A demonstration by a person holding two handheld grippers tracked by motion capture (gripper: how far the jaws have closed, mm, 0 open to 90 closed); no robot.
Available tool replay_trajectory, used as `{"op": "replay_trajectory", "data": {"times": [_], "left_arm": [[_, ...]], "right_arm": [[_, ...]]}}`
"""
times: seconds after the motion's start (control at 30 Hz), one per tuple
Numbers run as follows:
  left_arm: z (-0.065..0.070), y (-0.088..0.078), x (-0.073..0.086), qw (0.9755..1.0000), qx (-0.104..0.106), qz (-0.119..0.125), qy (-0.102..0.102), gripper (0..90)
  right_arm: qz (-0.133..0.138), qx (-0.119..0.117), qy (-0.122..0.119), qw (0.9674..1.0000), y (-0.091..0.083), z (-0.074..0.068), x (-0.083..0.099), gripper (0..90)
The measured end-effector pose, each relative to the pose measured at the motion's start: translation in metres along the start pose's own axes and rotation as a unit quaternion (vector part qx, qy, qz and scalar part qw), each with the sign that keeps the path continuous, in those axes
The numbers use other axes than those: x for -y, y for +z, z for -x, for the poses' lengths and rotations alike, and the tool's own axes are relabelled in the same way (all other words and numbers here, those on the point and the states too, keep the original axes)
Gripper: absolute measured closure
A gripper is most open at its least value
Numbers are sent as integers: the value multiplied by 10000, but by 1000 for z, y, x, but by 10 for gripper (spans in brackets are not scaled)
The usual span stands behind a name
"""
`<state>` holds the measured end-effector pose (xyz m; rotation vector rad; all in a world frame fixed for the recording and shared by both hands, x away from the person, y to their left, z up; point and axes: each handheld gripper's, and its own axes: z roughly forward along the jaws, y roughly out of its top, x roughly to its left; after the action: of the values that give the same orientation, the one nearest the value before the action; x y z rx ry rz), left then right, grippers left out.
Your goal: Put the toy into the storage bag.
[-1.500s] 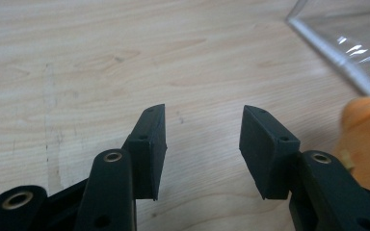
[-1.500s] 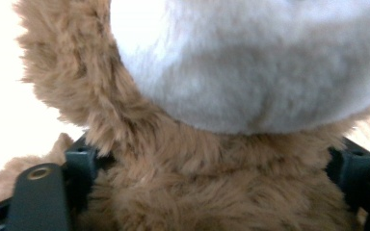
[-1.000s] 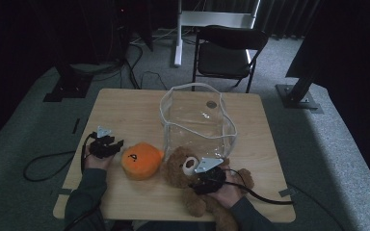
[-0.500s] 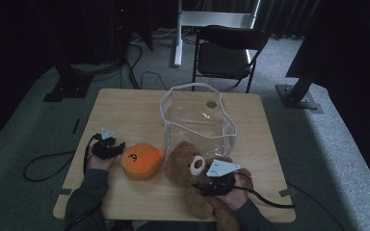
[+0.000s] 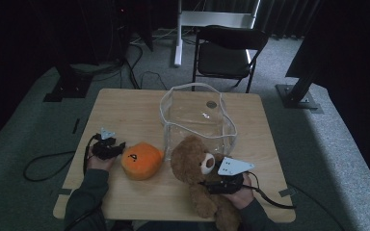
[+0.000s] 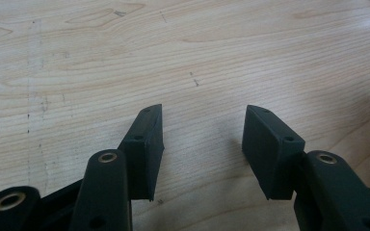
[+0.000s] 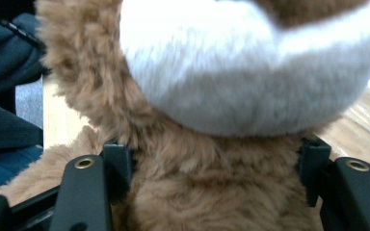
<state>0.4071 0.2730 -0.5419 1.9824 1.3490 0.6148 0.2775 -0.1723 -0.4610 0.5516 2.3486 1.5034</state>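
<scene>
1. Since the earlier frame, the brown teddy bear (image 5: 192,166) has come up from lying low on the bench (image 5: 135,113) to sitting more upright, its head now just in front of the clear bag (image 5: 197,115), and the right gripper (image 5: 221,185) has shifted with it.
2. That right gripper is clamped on the bear: in the right gripper view its black pads press into the fur on both sides of the neck, just under the white muzzle (image 7: 250,72).
3. At the bench's left, the left gripper (image 5: 118,147) rests in the person's hand, just beside the orange plush (image 5: 141,160) and not touching it.
4. In the left gripper view its jaws stand apart over bare wood with nothing between them; they have just been opening a little further.
5. The bear sits at the near right of the bench, between the orange plush and the right hand, its legs trailing toward the near edge.
6. Behind the bench stands a black folding chair (image 5: 231,50).
</scene>
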Motion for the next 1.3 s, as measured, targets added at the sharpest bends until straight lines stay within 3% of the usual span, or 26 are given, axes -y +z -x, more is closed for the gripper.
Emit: {"op": "replay_trajectory", "data": {"times": [0.7, 1.3], "left_arm": [[0, 1, 0, 10000, 35, -13, 13, 466], [1, 1, 0, 10000, 40, -14, 12, 450]], "right_arm": [[838, -215, 174, 9961, -30, 4, -17, 387], [1202, -175, 167, 9925, -49, 6, -29, 386]]}}
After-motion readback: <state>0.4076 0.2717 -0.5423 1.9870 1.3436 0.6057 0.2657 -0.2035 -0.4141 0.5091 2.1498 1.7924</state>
